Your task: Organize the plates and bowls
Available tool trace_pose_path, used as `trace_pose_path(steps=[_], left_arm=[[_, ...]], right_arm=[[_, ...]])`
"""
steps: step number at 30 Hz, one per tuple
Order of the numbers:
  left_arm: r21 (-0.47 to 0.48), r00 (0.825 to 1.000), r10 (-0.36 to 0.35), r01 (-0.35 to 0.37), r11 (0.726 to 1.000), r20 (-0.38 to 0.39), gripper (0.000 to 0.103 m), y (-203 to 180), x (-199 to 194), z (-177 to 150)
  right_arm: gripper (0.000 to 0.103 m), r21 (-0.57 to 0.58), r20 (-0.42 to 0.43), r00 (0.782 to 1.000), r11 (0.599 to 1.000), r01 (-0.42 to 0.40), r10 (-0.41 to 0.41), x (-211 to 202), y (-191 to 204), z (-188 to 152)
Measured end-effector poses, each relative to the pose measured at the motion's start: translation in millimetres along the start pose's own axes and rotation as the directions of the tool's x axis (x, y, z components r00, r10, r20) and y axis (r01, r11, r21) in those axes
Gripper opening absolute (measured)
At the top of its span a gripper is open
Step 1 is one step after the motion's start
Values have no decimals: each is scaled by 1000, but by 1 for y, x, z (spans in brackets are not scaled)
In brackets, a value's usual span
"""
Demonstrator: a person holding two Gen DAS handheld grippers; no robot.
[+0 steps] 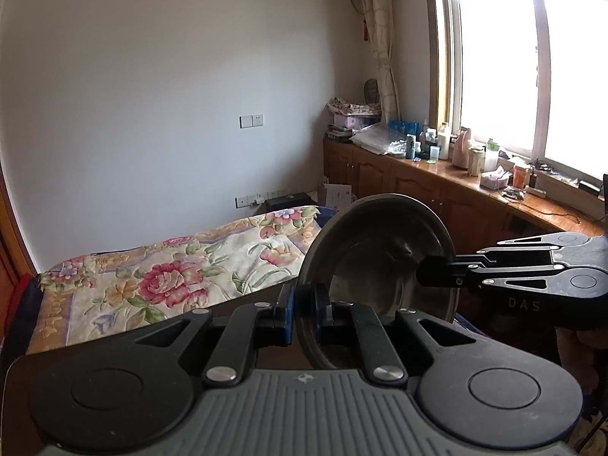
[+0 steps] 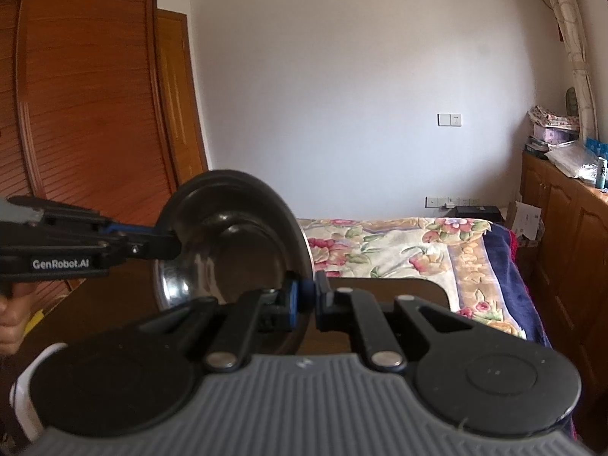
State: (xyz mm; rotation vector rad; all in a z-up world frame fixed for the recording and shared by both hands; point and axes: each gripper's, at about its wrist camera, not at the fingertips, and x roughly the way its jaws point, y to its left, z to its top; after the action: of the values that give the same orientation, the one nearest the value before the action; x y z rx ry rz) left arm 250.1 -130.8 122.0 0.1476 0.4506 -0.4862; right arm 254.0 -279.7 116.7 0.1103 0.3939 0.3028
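A shiny metal bowl (image 1: 380,262) is held on edge in the air, tilted upright, its hollow facing right in the left wrist view. My left gripper (image 1: 303,313) is shut on its lower rim. My right gripper (image 2: 307,298) is shut on the opposite rim; it shows in the left wrist view (image 1: 437,273) coming in from the right. In the right wrist view the bowl (image 2: 235,243) shows its outer underside, and my left gripper (image 2: 171,247) reaches in from the left.
A bed with a floral cover (image 1: 171,269) lies ahead. A dark wooden table (image 2: 380,304) is below the grippers. A wooden cabinet counter (image 1: 437,174) with bottles runs under the window on the right. A wooden wardrobe (image 2: 87,114) stands left.
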Motion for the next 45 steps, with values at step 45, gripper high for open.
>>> trace_pose_path(steps=[45], left_arm=[[-102, 999, -2, -3, 995, -46, 40, -10, -44, -129]], right_arm=[[11, 24, -78, 996, 999, -38, 40, -32, 47, -93]])
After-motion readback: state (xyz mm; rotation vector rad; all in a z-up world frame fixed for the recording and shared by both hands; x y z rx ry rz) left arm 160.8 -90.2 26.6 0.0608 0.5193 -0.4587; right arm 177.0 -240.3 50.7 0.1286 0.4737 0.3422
